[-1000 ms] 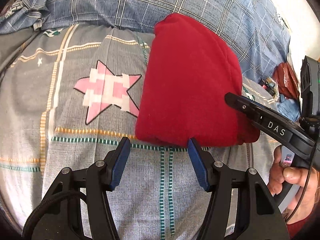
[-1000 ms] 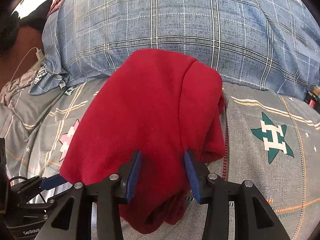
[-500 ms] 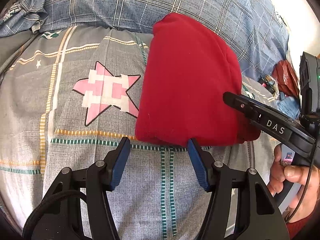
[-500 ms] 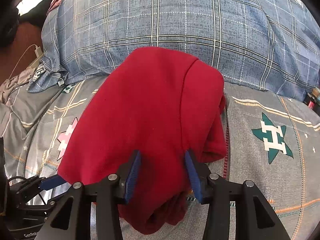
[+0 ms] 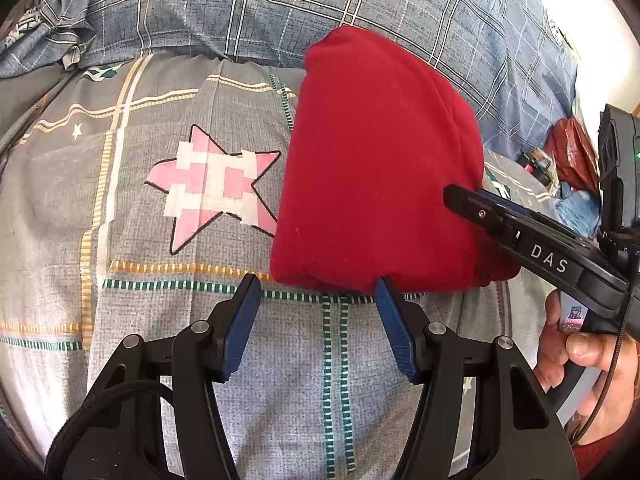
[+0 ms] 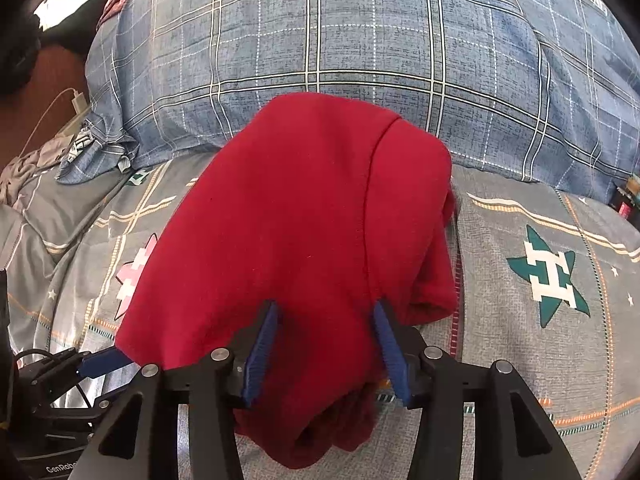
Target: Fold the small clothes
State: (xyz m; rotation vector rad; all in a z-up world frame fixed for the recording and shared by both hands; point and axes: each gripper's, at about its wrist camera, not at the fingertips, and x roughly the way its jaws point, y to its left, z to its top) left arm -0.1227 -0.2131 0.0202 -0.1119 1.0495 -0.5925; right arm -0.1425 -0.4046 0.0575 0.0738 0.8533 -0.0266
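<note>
Garment: a red folded garment (image 5: 376,168) lies on the bed, its far end at 12 o'clock against the blue plaid pillow (image 5: 280,4), its near edge at 6 o'clock toward both tools.
Bed cover: a grey patterned bed cover (image 5: 120,208) with a pink star (image 5: 216,188) at 9 o'clock of the garment and a green star (image 6: 550,276) at 3 o'clock of it.
Left tool: the left tool (image 5: 316,290) stands open just short of the garment's near edge; nothing lies between its blue pads (image 5: 240,332), only bed cover shows in the gap. The tip of its right finger sits at the hem; I cannot tell whether it touches.
Right tool: the right tool (image 6: 326,308) straddles the garment's near right part, cloth lying between its two blue pads (image 6: 390,348). Its jaws have just been opening, and a gap shows beside the pads, so they do not press on the cloth. In the left view it reaches in from 3 o'clock, its finger over the garment's right edge.
Hand: a hand (image 5: 588,360) at 4 o'clock in the left view holds the right tool's handle.
Edges: a red packet (image 5: 572,152) lies past the bed at 2 o'clock; a white cable (image 6: 52,108) runs at 10 o'clock in the right view.
</note>
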